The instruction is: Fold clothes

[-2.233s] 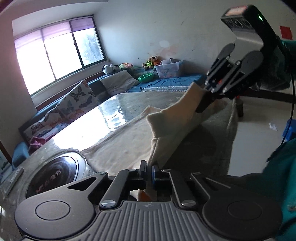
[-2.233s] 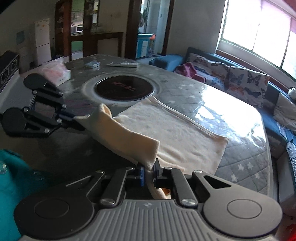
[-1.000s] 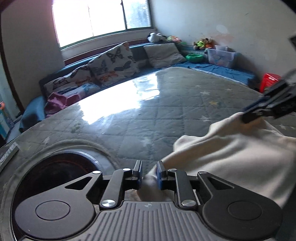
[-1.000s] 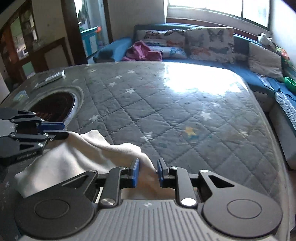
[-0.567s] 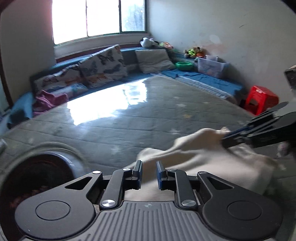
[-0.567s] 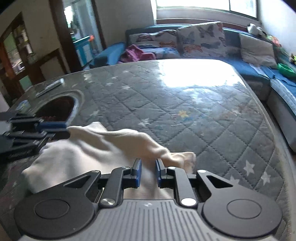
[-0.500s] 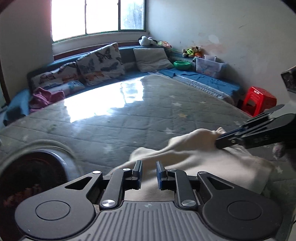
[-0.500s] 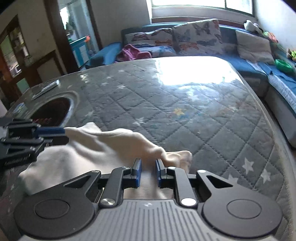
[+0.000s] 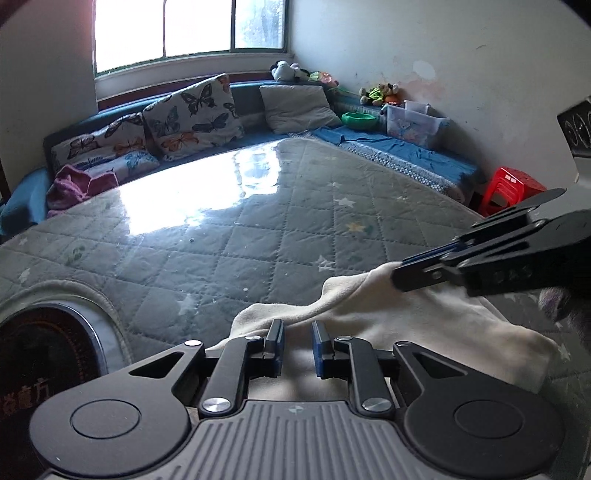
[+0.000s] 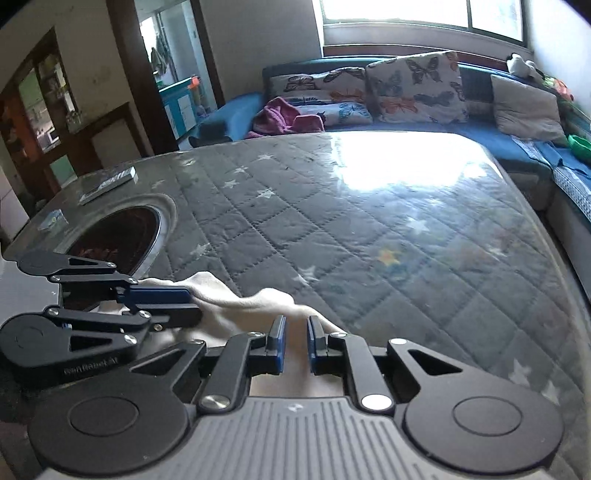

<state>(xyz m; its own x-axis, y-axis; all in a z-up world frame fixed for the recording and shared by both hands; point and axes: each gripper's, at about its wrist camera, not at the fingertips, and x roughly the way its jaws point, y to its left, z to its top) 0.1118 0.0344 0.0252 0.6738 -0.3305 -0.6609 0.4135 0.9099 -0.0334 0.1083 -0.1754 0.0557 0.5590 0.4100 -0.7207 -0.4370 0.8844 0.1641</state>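
I am looking down both grippers at a cream garment (image 9: pixel 406 317), lying bunched low in the frame on the quilted grey table cover (image 9: pixel 280 236) with its star pattern.

Left gripper (image 9: pixel 297 345): its blue-padded fingers (image 9: pixel 276 343) are standing apart with a clear gap, nothing pinched between them. The cream cloth is sitting just ahead of and under the tips, and I cannot tell whether the tips are touching it.

Right gripper (image 10: pixel 294 345): same posture, fingers parted, cloth lying in front of and below the gap. In the left wrist view this gripper (image 9: pixel 424 271) is entering from the right edge, its tips resting at the raised far edge of the garment.

In the right wrist view, the left gripper (image 10: pixel 184 306) is reaching in from the lower left, its tips at the garment's (image 10: pixel 236 299) left end.

A round dark induction hob (image 10: pixel 118 232) is showing through a cut-out in the cover, left of centre. A remote control (image 10: pixel 107 184) is lying beyond it, upper left. Butterfly cushions (image 9: pixel 192 114) are lining the sofa under the window (image 9: pixel 192 33), a red stool (image 9: pixel 511 190) is at the right edge, and a clear storage bin (image 9: pixel 413 123) is sitting by the wall.
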